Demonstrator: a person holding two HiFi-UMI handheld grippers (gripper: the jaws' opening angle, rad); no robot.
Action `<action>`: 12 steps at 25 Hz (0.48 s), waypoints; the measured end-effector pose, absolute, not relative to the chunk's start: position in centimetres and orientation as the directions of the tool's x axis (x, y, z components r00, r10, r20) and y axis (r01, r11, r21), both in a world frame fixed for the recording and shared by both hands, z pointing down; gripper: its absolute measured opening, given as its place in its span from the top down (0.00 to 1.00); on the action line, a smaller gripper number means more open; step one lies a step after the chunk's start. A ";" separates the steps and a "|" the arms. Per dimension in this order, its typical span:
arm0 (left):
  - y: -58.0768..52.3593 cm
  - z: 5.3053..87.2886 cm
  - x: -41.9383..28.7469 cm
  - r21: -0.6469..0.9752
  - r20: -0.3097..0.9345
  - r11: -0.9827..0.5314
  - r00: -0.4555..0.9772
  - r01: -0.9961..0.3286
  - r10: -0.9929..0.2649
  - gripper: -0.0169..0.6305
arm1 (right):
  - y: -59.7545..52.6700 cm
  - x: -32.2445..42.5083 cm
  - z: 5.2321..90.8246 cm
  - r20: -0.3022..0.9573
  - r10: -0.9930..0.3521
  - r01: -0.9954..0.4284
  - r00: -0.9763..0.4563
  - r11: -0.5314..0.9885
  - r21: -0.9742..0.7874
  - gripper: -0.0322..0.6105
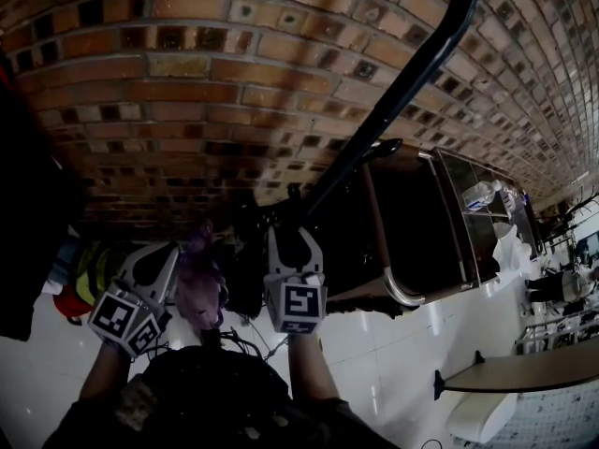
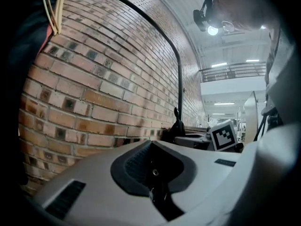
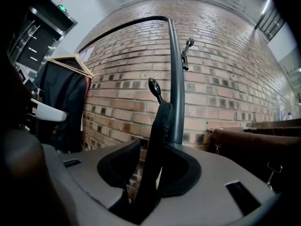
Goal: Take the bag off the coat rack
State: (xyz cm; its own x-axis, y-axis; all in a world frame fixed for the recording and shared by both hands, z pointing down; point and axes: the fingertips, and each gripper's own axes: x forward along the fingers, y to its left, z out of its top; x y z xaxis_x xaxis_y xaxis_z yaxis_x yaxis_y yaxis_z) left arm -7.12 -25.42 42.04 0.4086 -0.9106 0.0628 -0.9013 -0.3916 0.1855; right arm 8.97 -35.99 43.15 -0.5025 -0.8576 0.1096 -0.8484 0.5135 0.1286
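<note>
Right gripper [image 3: 153,175] spread, black bag strap [image 3: 159,135] between its jaws, hanging from the coat rack [image 3: 176,79]; left gripper [image 2: 153,178] pressed together

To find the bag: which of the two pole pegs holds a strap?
The lower peg, left of the pole, holds the black strap; the upper peg is bare.

The head view is dim — its lower half is sunk in shadow, and only the red-brown brick wall [image 1: 215,82] is evenly lit. Brick courses are bent into arcs by wide-angle distortion, and the corners are blackened in every view. The black curved metal pole of the coat rack [image 3: 176,79] is reduced to a silhouette. Glare is thrown by a bright round ceiling lamp [image 2: 212,30] in the left gripper view.
</note>
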 end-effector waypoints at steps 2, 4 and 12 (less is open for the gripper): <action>-26.2 42.3 -7.3 0.192 0.064 -0.389 0.407 -0.901 -0.911 0.91 | -36.5 9.2 43.1 0.104 -0.870 -0.858 -0.483 0.493 0.142 0.79; -26.9 42.5 -7.3 0.197 0.068 -0.389 0.409 -0.900 -0.910 0.91 | -36.9 9.4 43.1 0.099 -0.871 -0.860 -0.481 0.491 0.137 0.79; -27.9 42.5 -6.5 0.197 0.070 -0.398 0.418 -0.896 -0.906 0.91 | -36.2 8.6 42.3 0.069 -0.817 -0.813 -0.573 0.577 0.077 0.88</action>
State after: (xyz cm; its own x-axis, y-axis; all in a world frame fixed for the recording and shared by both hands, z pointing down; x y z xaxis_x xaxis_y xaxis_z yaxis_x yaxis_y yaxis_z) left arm -6.52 -27.90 42.49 0.4176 -0.9059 0.0703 -0.8960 -0.3977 0.1974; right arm 8.58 -36.19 42.29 -0.5726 -0.8169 0.0693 -0.8134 0.5766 0.0769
